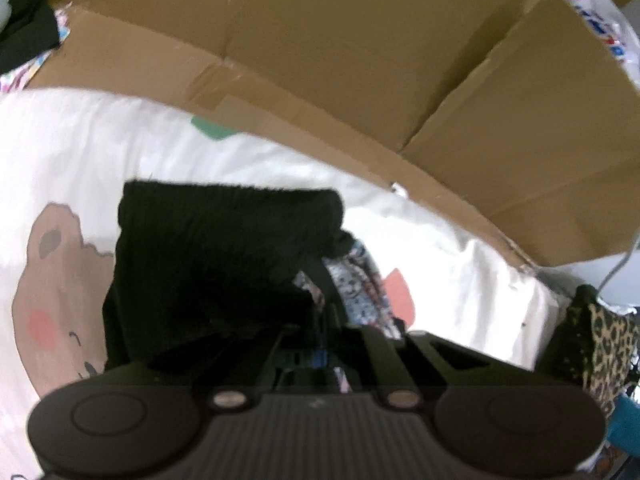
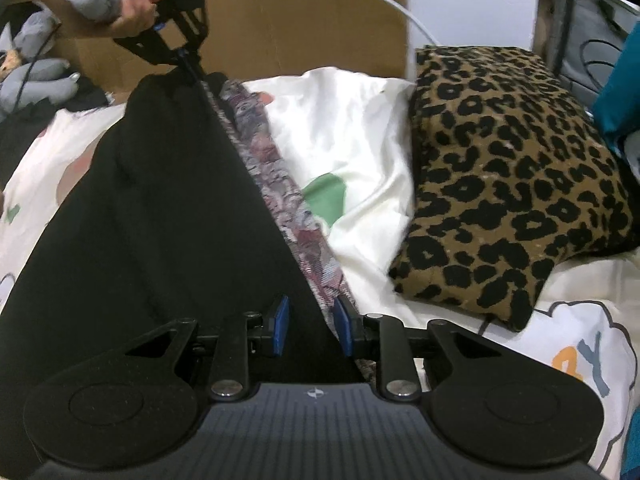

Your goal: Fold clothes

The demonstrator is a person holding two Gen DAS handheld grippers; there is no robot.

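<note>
My left wrist camera looks steeply down, close over the black knit garment (image 1: pixel 224 256) on the white cartoon-print bedsheet (image 1: pixel 80 140). My right wrist camera faces slantwise along that garment (image 2: pixel 160 220); both views share it.

Black garment (image 2: pixel 160 208) with floral lining; leopard-print cushion (image 2: pixel 512 184); white cartoon-printed sheet (image 1: pixel 80 152).

Probably a home bedroom, cartoon bedsheet (image 2: pixel 360 140), leopard-print pillow (image 2: pixel 512 184)

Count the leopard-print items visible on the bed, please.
1: a leopard-print cushion lies on the white sheet, right of the black garment. Others may be hidden outside the views.
</note>
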